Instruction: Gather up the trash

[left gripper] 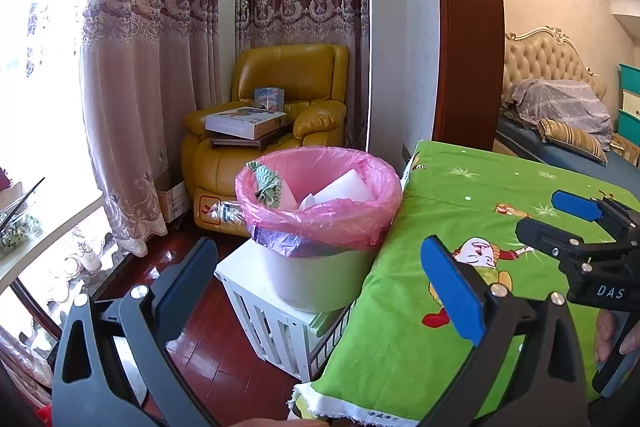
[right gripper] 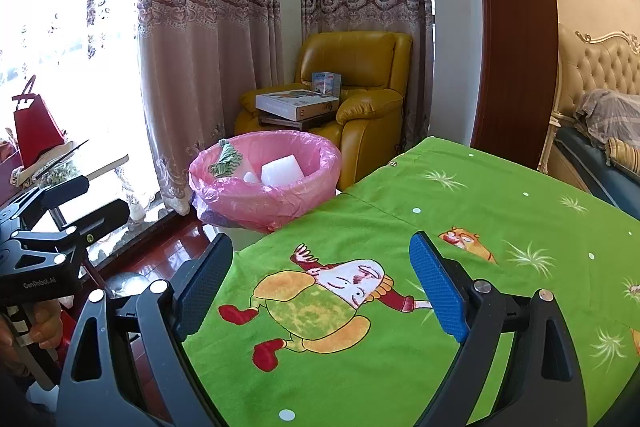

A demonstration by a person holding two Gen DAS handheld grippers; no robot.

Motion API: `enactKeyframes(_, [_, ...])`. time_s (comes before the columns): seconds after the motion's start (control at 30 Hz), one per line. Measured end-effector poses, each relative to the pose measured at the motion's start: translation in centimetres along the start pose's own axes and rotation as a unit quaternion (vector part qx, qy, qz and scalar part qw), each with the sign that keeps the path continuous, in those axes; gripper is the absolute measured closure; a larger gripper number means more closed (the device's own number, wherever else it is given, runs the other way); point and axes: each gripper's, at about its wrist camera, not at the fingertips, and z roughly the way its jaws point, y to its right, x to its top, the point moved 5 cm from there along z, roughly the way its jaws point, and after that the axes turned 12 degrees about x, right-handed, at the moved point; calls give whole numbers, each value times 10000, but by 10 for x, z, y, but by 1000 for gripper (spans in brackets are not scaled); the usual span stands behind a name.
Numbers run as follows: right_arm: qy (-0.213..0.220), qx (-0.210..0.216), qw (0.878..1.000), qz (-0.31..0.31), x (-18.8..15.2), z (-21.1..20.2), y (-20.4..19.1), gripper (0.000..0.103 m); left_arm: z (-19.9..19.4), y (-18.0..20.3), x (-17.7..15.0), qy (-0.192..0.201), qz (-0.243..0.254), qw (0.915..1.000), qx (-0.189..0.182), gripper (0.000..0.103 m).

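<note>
A white bin lined with a pink bag [left gripper: 320, 215] stands on a white slatted crate, against the left edge of the green cartoon cloth [left gripper: 460, 227]. It holds white foam pieces [left gripper: 344, 189] and a green-white striped scrap [left gripper: 266, 183] on its left rim. The bin also shows in the right wrist view [right gripper: 264, 195], with foam [right gripper: 282, 169] and scrap [right gripper: 226, 159]. My left gripper [left gripper: 320, 279] is open and empty, in front of the bin. My right gripper [right gripper: 324, 287] is open and empty above the cloth [right gripper: 400, 307]. The right gripper also appears in the left wrist view [left gripper: 556, 219].
A yellow leather armchair [left gripper: 280, 99] with boxes [left gripper: 246, 123] stands behind the bin by the curtains [left gripper: 160, 67]. A white crate [left gripper: 276, 327] is under the bin on red wood floor. A bed [left gripper: 560, 115] lies at the right beyond a wooden door frame [left gripper: 472, 27].
</note>
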Motion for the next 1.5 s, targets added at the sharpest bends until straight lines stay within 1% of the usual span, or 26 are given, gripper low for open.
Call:
enactKeyframes(0.33, [16,3,10000,-24,0,-1,-2,19,0,1,-1,-16,16,10000,-25,4])
enactKeyframes(0.67, [238,-90,9994,-234,4,-15,-10,18,2,-4,-2,-19,-51,10000,-42,4])
enactKeyframes(0.77, [303,-53,9992,-273,5,-19,-13,19,3,-3,-3,-36,-31,10000,-70,4])
enactKeyframes(1.27, [779,-112,9954,-551,16,-40,-23,19,4,-6,-2,-15,-33,9999,-99,4])
enactKeyframes(1.5, [815,-40,9948,-615,13,-40,-27,18,4,-8,-3,32,-16,9999,-109,4])
